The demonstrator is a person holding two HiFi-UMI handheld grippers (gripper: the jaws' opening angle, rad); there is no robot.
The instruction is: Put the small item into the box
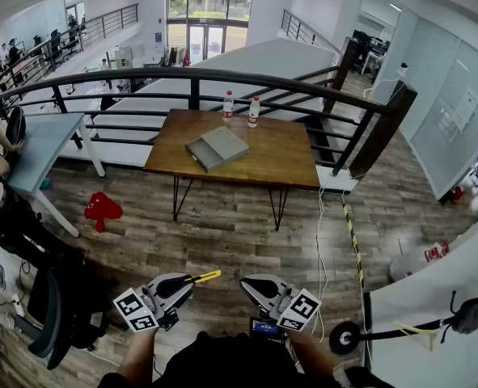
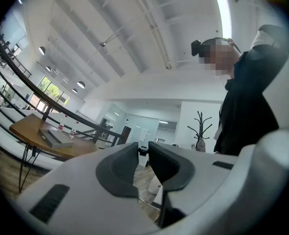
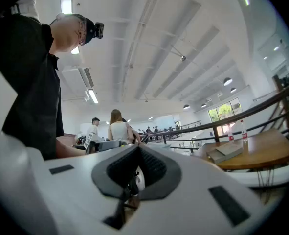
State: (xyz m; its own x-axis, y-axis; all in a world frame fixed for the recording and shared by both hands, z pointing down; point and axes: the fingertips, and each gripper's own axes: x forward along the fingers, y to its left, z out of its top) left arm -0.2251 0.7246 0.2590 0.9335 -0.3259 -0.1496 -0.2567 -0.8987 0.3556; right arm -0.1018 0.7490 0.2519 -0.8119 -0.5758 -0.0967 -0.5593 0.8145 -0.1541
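Approach first: the box (image 1: 216, 148) sits at twelve o'clock, well apart. Your left hand-held gripper (image 2: 143, 149) gapes slightly, the right hand-held gripper (image 3: 137, 150) is closed; both are empty.

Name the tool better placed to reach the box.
Left, narrowly: left tool has jaws slightly apart, right tool is shut, and the box sits left of middle on the table. Both are far off.

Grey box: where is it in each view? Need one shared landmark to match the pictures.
Head view: grey box upper centre, on the wooden table.
Left gripper view: box far left, mid-height.
Right gripper view: box right, below mid-height.
Landmark: two bottles on the same table, seen in all three views.
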